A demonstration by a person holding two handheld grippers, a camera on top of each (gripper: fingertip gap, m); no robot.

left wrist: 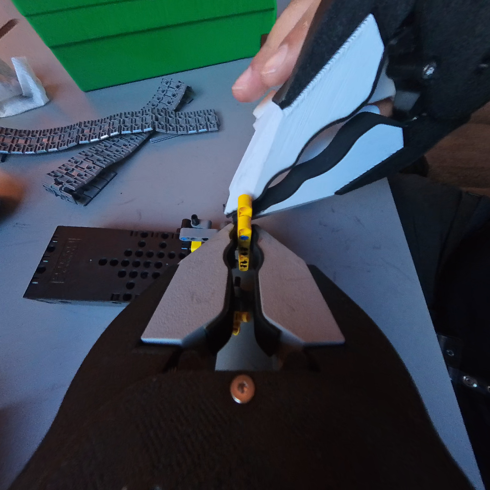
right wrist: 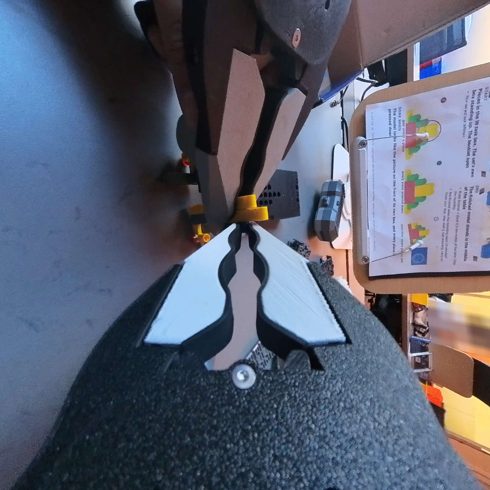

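Observation:
My left gripper (left wrist: 242, 229), with tan fingers, is shut on a yellow holed beam (left wrist: 244, 237) that stands up between its tips. My right gripper (left wrist: 240, 212), with white fingers and held by a hand (left wrist: 265, 61), comes in from the upper right and pinches the beam's upper end. In the right wrist view my right gripper (right wrist: 242, 225) is shut at the edge of the yellow piece (right wrist: 252, 209). The left gripper (right wrist: 230, 212) reaches down from above onto the same piece. Both are held just above the grey table (left wrist: 331, 238).
A black perforated plate (left wrist: 106, 265) lies left of the grippers, with a grey beam and pin (left wrist: 196, 233) at its corner. Grey track chains (left wrist: 106, 127) and a green box (left wrist: 159, 39) lie behind. A printed sheet on a board (right wrist: 424, 172) and a grey block (right wrist: 330, 209) stand beyond. Less than 4 cm separates the two grippers' tips. The grey block (right wrist: 330, 209) is about 25 cm from both grippers' fingertips.

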